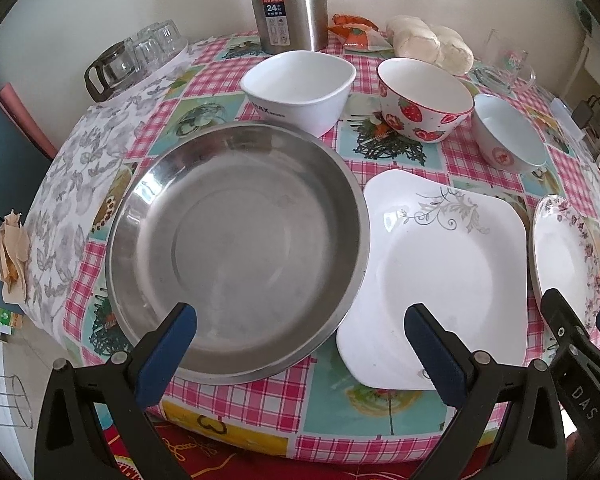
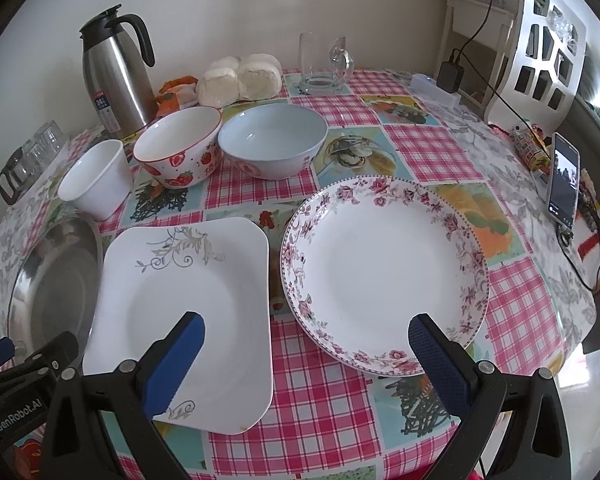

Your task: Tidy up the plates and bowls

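I have both tongs spread wide and holding nothing, hovering at the near edge of the bench point(image 1: 236, 404). My left tongs point(image 1: 300, 346) hang over the gap where the steel pan point(image 1: 236, 240) overlaps the square white plate point(image 1: 448, 272); the pan's rim rests on that plate's left edge. My right tongs point(image 2: 306, 354) sit between the square white plate point(image 2: 188, 308) and the floral round plate point(image 2: 384, 268), which lies just right of it, apart.

Taking the square plate as my landmark: behind it stand three bowls in a row, the plain white bowl point(image 1: 300, 88) to the left, the strawberry bowl point(image 1: 424, 100) straight behind, and the pale blue bowl point(image 1: 508, 132) to the right. Further back stands the steel thermos point(image 1: 288, 4), with a bag of buns point(image 1: 432, 44) to its right.
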A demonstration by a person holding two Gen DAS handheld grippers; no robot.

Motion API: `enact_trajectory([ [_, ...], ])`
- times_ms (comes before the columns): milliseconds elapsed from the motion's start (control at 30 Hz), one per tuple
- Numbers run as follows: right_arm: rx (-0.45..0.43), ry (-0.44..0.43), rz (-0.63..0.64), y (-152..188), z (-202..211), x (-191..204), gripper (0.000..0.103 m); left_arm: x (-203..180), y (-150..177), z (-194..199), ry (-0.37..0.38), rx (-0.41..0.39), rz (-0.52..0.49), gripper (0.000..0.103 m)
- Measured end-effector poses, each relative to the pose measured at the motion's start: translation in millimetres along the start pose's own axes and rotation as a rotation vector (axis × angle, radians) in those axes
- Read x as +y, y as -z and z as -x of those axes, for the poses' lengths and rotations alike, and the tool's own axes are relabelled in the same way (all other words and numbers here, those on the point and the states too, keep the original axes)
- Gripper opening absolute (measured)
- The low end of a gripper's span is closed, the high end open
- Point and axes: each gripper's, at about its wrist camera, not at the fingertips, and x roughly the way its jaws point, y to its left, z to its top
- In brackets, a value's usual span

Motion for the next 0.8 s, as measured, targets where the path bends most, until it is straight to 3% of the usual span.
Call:
enact_trajectory([
  [367, 0.011, 0.011, 0.022, 2, -4, 13, 0.103, 16, -3, -1, 0.034, 0.000, 0.039, 0.103],
  [800, -0.012, -0.100, 0.118, 10, -8, 77, 0.103, 110, -12, -14, 0.068, -0.073, 0.320, 0.103],
])
